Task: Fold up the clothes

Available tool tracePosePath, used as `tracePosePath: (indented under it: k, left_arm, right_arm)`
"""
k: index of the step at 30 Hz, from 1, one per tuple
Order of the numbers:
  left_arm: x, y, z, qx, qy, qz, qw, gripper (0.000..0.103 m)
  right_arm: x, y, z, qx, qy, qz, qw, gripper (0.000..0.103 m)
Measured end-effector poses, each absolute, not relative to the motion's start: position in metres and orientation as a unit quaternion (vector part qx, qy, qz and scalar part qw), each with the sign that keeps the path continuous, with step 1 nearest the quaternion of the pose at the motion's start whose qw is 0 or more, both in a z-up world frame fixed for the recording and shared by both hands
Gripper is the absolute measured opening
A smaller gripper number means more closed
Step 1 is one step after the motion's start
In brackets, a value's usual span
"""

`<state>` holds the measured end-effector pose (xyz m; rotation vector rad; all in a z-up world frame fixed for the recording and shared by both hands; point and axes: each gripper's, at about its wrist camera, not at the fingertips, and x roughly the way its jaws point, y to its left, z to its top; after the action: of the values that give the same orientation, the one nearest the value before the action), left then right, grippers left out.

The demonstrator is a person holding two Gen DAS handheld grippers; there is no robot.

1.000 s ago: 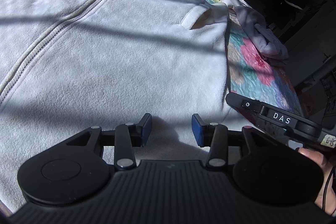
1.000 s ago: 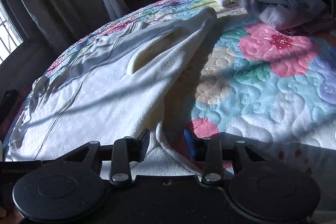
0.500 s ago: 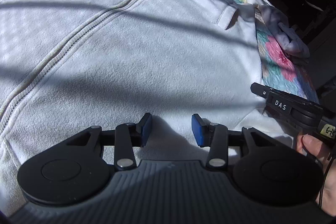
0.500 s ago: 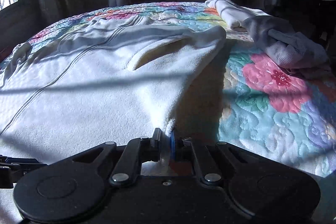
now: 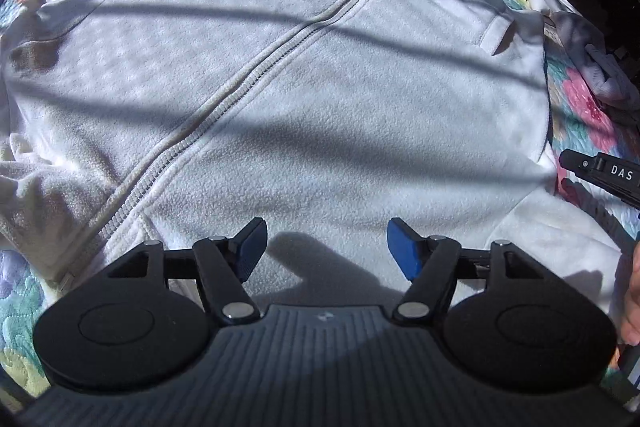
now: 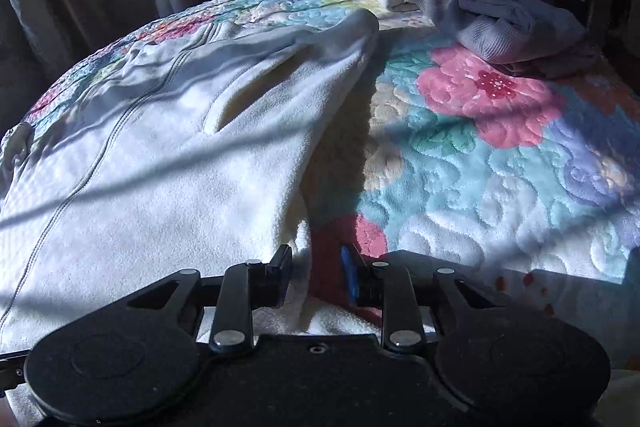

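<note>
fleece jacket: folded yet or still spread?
Spread. The jacket lies flat on the quilt, front up, zipper closed along its visible length. No fold over the body.

Right tool (image 5: 608,173) and hand (image 5: 632,303), perhaps half cropped.

Both wrist views look closely across one fleece jacket (image 5: 320,99).
</note>
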<state>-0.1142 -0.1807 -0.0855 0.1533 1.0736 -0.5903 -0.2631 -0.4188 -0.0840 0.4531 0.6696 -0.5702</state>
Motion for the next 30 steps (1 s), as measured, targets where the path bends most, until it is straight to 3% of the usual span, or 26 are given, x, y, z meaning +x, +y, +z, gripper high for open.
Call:
tracePosePath:
  k: [3,6,11,14,18,20,22,24,30]
  left_arm:
    - [-0.119,-0.141,-0.07,0.06,0.488,-0.234,0.839,0.072]
    - [-0.108,-0.081,-0.048,-0.034,0.483,-0.191,0.854,0.072]
    - [-0.089,-0.001,-0.037,-0.175,0.455,-0.081,0.87,0.089]
    - [-0.076,0.016,-0.046,-0.146,0.456,-0.037,0.877,0.089]
    - [-0.06,0.039,-0.059,-0.17,0.47,-0.042,0.865,0.089]
    - [-0.06,0.047,-0.054,-0.172,0.469,-0.063,0.864,0.078]
    - [-0.071,0.05,-0.035,-0.15,0.429,-0.093,0.886,0.076]
    - [-0.076,0.049,-0.022,-0.117,0.397,-0.111,0.904,0.076]
    - [-0.056,0.027,-0.03,0.045,0.406,-0.125,0.904,0.08]
  right_arm:
    - [-0.267,-0.4,-0.06,0.204,0.31,-0.241,0.897,0.039]
    - [-0.257,-0.369,-0.038,0.187,0.297,-0.109,0.93,0.043]
    - [-0.219,-0.297,-0.037,0.191,0.329,0.115,0.918,0.043]
    - [-0.204,-0.252,-0.038,0.176,0.348,0.206,0.898,0.044]
    - [-0.19,-0.198,-0.043,0.053,0.378,0.23,0.895,0.053]
    - [-0.187,-0.175,-0.047,-0.02,0.387,0.233,0.892,0.055]
    - [-0.191,-0.159,-0.049,-0.084,0.385,0.235,0.889,0.058]
    - [-0.195,-0.148,-0.05,-0.135,0.38,0.236,0.884,0.058]
    - [-0.193,-0.133,-0.066,-0.187,0.375,0.228,0.879,0.063]
